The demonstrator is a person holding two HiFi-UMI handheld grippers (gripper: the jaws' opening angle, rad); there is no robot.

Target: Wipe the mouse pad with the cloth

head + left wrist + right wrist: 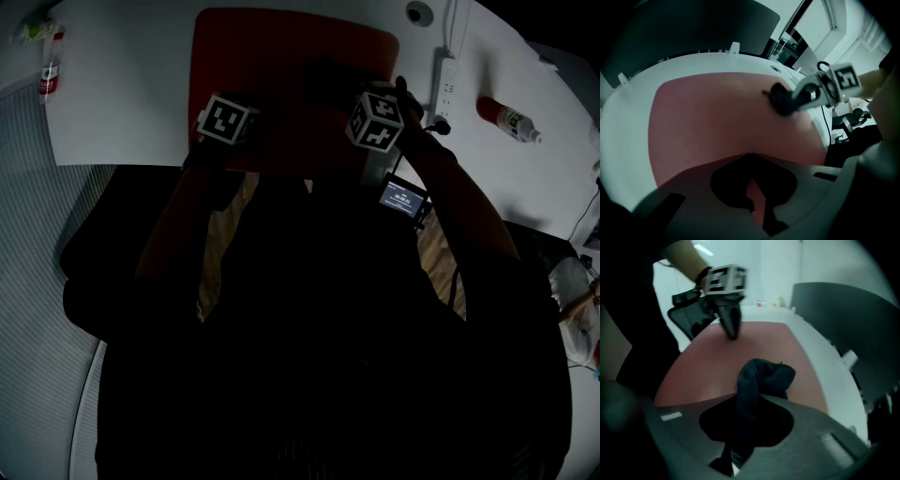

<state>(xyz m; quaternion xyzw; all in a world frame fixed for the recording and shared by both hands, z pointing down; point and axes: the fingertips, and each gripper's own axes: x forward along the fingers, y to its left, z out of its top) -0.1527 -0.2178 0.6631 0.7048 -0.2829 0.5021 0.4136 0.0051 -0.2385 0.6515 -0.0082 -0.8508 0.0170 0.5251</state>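
Observation:
A red mouse pad [281,56] lies on the white table [122,103]. My right gripper [743,432] is shut on a dark bunched cloth [765,377], which rests on the pad's near right part [717,366]. In the left gripper view the same cloth [782,101] hangs under the right gripper [806,91] and touches the pad [712,122]. My left gripper [757,190] has its jaws together with nothing between them, tips down on the pad's left side [732,331]. The head view shows both marker cubes, the left gripper [225,120] and the right gripper [375,119], over the pad's near edge.
A spray bottle [47,70] stands at the table's far left. A power strip [444,80] and a red-capped bottle [506,118] lie right of the pad. A small lit screen [403,199] sits below the right gripper. A dark partition [693,28] backs the table.

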